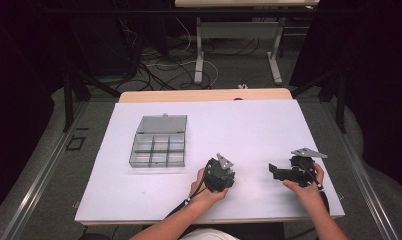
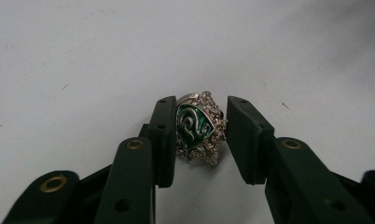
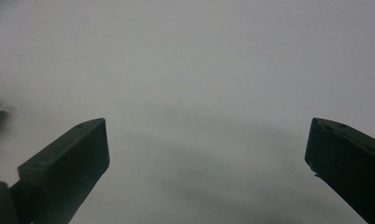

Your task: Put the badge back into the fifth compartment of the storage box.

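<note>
A small silver badge point(image 2: 197, 127) with a green enamel shield and a curled snake sits between the jaws of my left gripper point(image 2: 198, 135). The left jaw presses its side and the right jaw touches its chain edge, just above the white table sheet. In the high view the left gripper point(image 1: 220, 176) points down at the sheet near the front middle, and its body hides the badge. My right gripper point(image 1: 274, 170) is held low at the front right, jaws pointing left. In its own view the right gripper point(image 3: 206, 144) stands wide open over bare sheet.
A clear plastic organiser box point(image 1: 159, 142) with several compartments and its lid open lies at the left of the white sheet point(image 1: 249, 125). The wooden table edge point(image 1: 204, 95) runs along the back. Beyond it are table legs and cables on the floor.
</note>
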Action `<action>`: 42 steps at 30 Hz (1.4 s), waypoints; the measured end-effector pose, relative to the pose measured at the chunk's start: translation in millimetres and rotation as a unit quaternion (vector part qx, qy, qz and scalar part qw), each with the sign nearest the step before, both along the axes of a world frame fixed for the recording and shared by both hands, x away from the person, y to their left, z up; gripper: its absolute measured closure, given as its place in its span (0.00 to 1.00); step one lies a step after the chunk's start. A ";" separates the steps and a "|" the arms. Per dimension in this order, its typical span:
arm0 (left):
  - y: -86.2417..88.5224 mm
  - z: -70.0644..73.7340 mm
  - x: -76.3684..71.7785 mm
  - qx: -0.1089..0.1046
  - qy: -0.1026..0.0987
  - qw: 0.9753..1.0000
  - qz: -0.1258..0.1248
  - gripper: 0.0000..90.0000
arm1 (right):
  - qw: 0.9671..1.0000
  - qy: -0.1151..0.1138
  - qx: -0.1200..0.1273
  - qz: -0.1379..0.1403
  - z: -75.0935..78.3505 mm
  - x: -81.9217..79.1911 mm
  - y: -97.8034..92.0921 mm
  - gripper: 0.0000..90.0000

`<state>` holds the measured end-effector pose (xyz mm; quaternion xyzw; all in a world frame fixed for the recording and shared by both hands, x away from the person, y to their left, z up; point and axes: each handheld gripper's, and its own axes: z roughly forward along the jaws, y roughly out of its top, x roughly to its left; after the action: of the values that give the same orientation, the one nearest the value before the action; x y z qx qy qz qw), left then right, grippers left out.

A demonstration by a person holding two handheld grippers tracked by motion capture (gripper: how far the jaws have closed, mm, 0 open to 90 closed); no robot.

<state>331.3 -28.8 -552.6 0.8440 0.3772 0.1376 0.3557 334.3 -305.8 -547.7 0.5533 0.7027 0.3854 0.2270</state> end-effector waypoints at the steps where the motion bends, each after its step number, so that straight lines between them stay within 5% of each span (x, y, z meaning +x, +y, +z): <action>1: 0.0 0.3 0.1 0.000 0.000 1.000 0.001 0.76 | 1.000 0.000 0.000 0.000 0.0 0.0 -0.1 0.00; 15: 5.9 8.4 2.6 -0.008 0.003 1.000 -0.001 0.86 | 1.000 0.001 -0.001 0.000 -0.3 0.2 -0.1 0.00; 24: 21.6 15.1 13.0 -0.015 0.008 1.000 0.018 0.96 | 1.000 0.001 -0.002 0.003 -1.1 0.6 -0.3 0.00; 29: 28.2 14.1 17.8 -0.027 0.030 0.999 0.027 0.97 | 1.000 0.002 -0.004 0.003 -1.6 0.9 0.2 0.00; 42: 29.3 16.6 16.7 -0.038 0.026 0.999 0.016 0.98 | 1.000 0.001 -0.001 0.000 -1.2 0.8 -1.7 0.00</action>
<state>348.0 0.5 -536.0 0.8270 0.4047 0.1066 0.3753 335.0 -307.4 -548.9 0.5535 0.7032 0.3841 0.2272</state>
